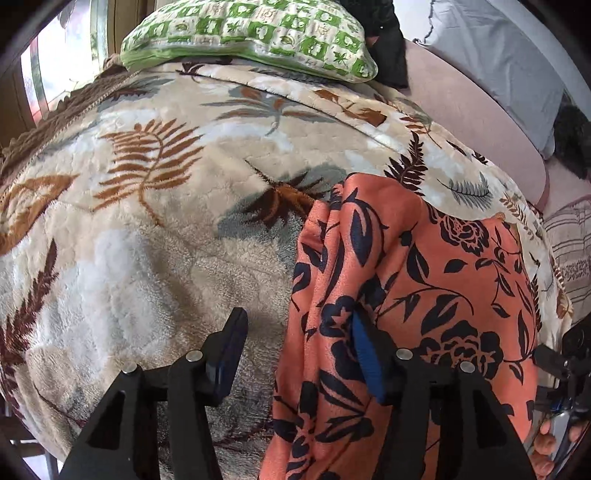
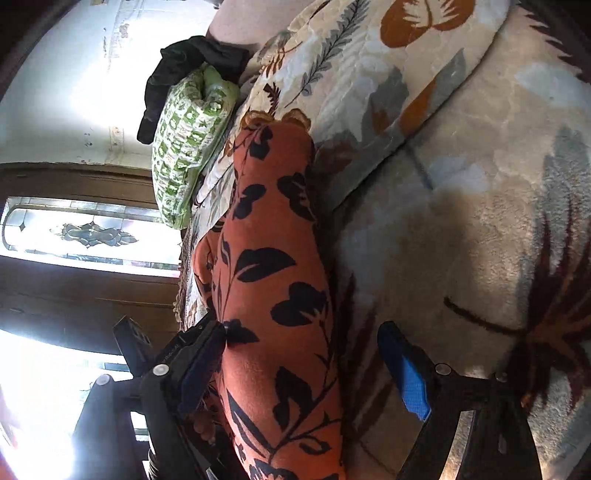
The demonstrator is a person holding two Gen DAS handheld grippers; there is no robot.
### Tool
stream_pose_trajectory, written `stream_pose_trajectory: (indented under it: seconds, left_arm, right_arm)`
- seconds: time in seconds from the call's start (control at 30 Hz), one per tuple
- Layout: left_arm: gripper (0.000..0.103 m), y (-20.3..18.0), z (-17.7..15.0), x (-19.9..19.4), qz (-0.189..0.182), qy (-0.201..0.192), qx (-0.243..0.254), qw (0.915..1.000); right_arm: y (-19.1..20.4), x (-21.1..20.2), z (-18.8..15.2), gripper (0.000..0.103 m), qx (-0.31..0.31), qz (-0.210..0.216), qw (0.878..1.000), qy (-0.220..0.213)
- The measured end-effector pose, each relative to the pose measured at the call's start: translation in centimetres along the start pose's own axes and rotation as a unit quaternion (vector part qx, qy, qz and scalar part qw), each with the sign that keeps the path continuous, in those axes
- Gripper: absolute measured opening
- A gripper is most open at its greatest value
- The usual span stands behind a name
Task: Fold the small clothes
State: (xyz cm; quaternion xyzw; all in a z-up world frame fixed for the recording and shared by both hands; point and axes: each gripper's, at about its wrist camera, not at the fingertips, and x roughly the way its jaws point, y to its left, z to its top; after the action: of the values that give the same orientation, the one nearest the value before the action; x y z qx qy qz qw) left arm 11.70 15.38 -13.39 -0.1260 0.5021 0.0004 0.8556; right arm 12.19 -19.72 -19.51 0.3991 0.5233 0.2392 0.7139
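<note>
An orange garment with dark navy flowers lies rumpled on a fleece blanket printed with leaves. My left gripper hangs over the garment's left edge with its jaws apart. One finger stands over the blanket, and the blue-padded one over the cloth, with nothing pinched. In the right wrist view the garment runs as a long ridge between the fingers of my right gripper. That gripper is open: the dark pad sits at the cloth's edge and the blue pad stands apart from it.
A green-and-white pillow lies at the far end of the blanket, with black cloth beside it. A grey pillow and a pink sheet lie to the right. A hand shows at the right edge.
</note>
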Motion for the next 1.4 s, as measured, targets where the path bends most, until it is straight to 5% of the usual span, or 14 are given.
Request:
stream_pose_trajectory:
  seconds: [0.1,0.2,0.3,0.6,0.67,0.7,0.73,0.83,0.93,0.97,1.1,1.2,1.3,1.4]
  left_arm:
    - [0.059,0.6,0.1,0.2,-0.013,0.01,-0.015,0.9997]
    - [0.06,0.5,0.0,0.3,-0.007,0.004,-0.006,1.0]
    - [0.062,0.6,0.0,0.6,-0.003,-0.003,0.0,1.0]
    - [0.067,0.7,-0.2,0.8,-0.001,-0.015,0.003,0.9999]
    - [0.067,0.6,-0.3,0.8,0.002,-0.016,0.004,0.9999]
    - [0.068,0.6,-0.2,0.8,0.001,-0.015,0.003,0.9999]
    - [0.068,0.7,-0.2,0.8,-0.001,-0.016,0.001,0.9999]
    - [0.07,0.9,-0.4,0.8,-0.004,-0.02,0.002,0.9998]
    - [0.071,0.8,-0.5,0.8,-0.006,-0.022,0.0,0.9997]
    - [0.071,0.8,-0.5,0.8,-0.006,-0.022,-0.001,0.9997]
    - [0.072,0.9,-0.6,0.8,-0.007,-0.028,-0.002,0.9996]
    - [0.072,0.9,-0.5,0.4,-0.012,-0.028,-0.01,0.9995]
    - [0.071,2.7,-0.4,-2.4,-0.058,-0.02,-0.06,0.9963]
    - [0.075,4.7,-2.1,-6.5,-0.099,-0.027,-0.075,0.9918]
  right_arm:
    - [0.2,1.1,0.7,0.086,0.01,0.025,1.0,0.003]
    - [-0.3,2.6,1.2,0.044,0.028,0.04,0.999,0.017]
    - [2.2,1.6,0.6,0.036,-0.01,0.02,1.0,-0.013]
    - [2.0,0.8,2.2,0.084,0.013,0.05,0.998,-0.045]
    - [0.2,2.2,4.1,0.081,0.065,0.041,0.996,-0.047]
    - [-0.9,4.3,4.7,0.041,0.094,0.031,0.995,0.004]
    - [-0.8,5.0,4.9,0.032,0.094,0.017,0.995,0.016]
    - [3.6,2.1,3.8,0.033,0.009,0.021,0.999,-0.031]
    - [3.6,0.2,1.3,0.097,0.009,0.022,0.999,-0.026]
    - [2.8,-0.5,-0.1,0.099,0.031,0.004,0.999,-0.025]
    - [-0.1,-2.5,-6.7,0.098,0.087,0.034,0.995,-0.031]
    - [1.6,-0.6,-8.8,0.029,0.008,-0.007,1.0,0.012]
    - [3.5,-1.2,-9.1,0.029,-0.021,-0.063,0.998,-0.01]
    - [3.0,-1.6,-9.1,0.062,-0.02,-0.081,0.996,-0.014]
